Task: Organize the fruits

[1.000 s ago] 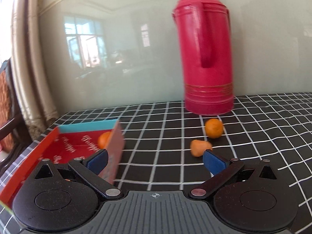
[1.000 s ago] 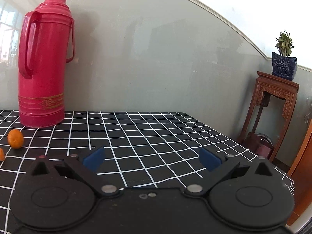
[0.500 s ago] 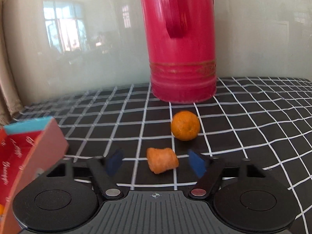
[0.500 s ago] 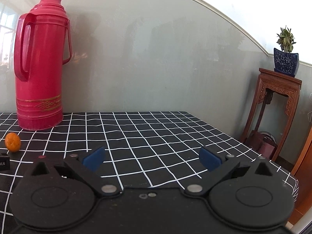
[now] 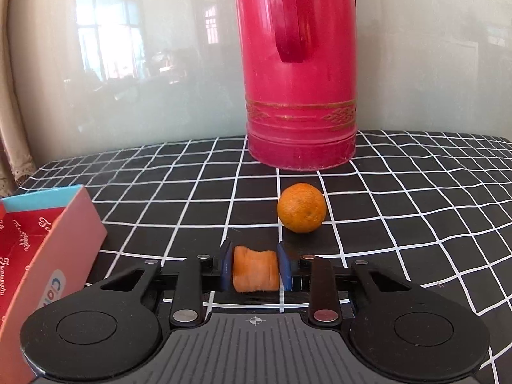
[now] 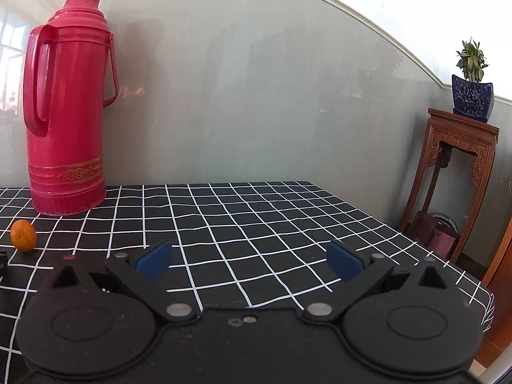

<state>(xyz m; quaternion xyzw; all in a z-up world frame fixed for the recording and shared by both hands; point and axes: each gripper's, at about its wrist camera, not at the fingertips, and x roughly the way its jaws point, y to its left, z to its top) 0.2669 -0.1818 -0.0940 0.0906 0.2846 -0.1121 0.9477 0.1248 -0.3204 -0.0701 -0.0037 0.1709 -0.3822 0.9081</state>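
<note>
Stubby orange carrot chunk (image 5: 255, 268) on its side just before the round whole tangerine (image 5: 301, 208), both lying near the open red box (image 5: 48, 256).

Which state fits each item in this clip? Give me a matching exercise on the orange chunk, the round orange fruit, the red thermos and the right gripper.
Column one:
1. stubby orange fruit chunk
2. round orange citrus fruit
3. tall red plastic thermos
4. right gripper

Column two:
A. open, nothing between its pads
B. loose on the checked cloth, in front of the thermos
C. pinched between the left gripper's blue pads
D. upright against the wall

Pairs: 1-C, 2-B, 3-D, 4-A
</note>
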